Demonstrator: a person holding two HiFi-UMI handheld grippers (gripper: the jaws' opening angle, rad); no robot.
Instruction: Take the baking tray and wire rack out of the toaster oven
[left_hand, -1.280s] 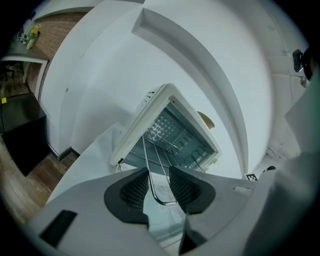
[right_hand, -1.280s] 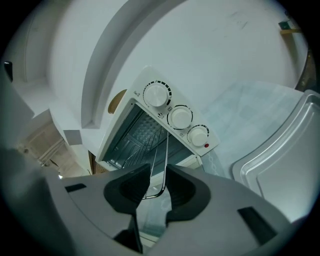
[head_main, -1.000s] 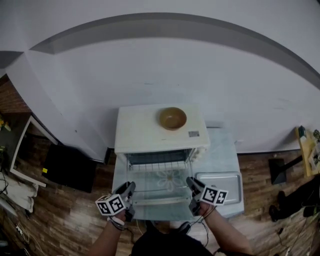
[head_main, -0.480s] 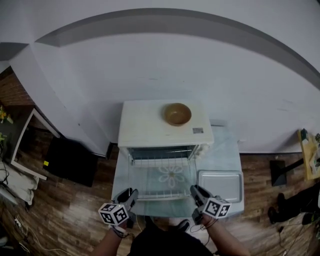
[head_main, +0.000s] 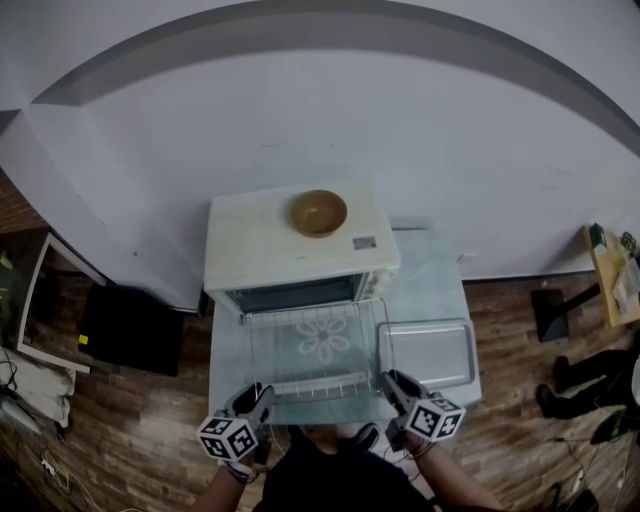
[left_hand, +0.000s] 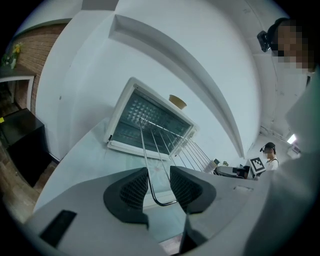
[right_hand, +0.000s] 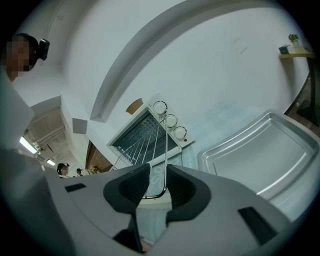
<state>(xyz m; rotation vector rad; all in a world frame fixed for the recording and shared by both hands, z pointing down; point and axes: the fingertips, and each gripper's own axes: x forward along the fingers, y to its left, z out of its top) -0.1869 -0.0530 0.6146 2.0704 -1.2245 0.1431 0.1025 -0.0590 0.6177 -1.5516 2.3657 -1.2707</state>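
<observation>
The wire rack (head_main: 312, 345) sticks out of the white toaster oven (head_main: 290, 250), over its open glass door. My left gripper (head_main: 260, 395) is shut on the rack's near left corner and my right gripper (head_main: 390, 383) on its near right corner. In the left gripper view the corner wire (left_hand: 156, 165) runs between the pads of the left gripper (left_hand: 159, 187). The right gripper view shows the same, with the rack (right_hand: 159, 150) in the right gripper (right_hand: 158, 186). The baking tray (head_main: 425, 352) lies empty on the table to the right of the oven door.
A wooden bowl (head_main: 319, 212) stands on top of the oven. The oven's knobs (right_hand: 171, 121) are on its right side. The pale table (head_main: 425, 285) ends just before my hands. A black box (head_main: 130, 330) stands on the wooden floor at the left.
Both grippers have drawn back toward me with the rack, which now reaches farther out of the oven over the open door.
</observation>
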